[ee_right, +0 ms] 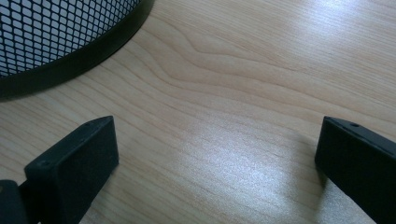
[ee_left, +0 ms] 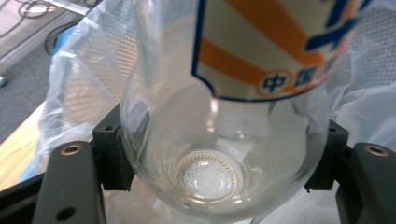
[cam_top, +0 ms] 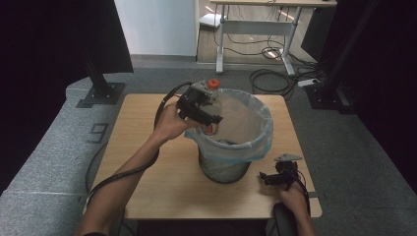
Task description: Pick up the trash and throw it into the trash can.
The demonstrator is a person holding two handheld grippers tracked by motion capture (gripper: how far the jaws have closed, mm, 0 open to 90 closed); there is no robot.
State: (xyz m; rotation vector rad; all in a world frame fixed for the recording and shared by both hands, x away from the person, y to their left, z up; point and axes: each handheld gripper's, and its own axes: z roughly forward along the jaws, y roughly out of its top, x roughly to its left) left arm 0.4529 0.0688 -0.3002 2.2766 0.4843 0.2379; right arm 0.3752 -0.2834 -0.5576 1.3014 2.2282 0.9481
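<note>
Dark-curtained room, grey carpet, a white desk with loose cables at the back. Light wooden tabletop (cam_top: 147, 187) in the middle, carrying a black mesh wastebasket (cam_top: 223, 169) lined with a clear plastic bag (cam_top: 255, 142) whose blue-tinted edge folds over the rim.

Left gripper (cam_top: 209, 119) hangs over the near-left rim of the wastebasket, jaws clenched on a clear plastic bottle (cam_top: 212, 105). The bottle has an orange cap (cam_top: 213, 83) and an orange, white and blue label. Cap points up and away; the base dips toward the bag's opening. In the left gripper view the bottle's rounded base (ee_left: 210, 172) sits squeezed between the two black jaws, the bag liner behind it.

Right gripper (cam_top: 268, 178) rests low at the near-right part of the tabletop, just beside the wastebasket. Its jaws stand released, well apart, bare wood between them; the wastebasket's mesh base (ee_right: 56, 42) shows at upper left in the right gripper view.
</note>
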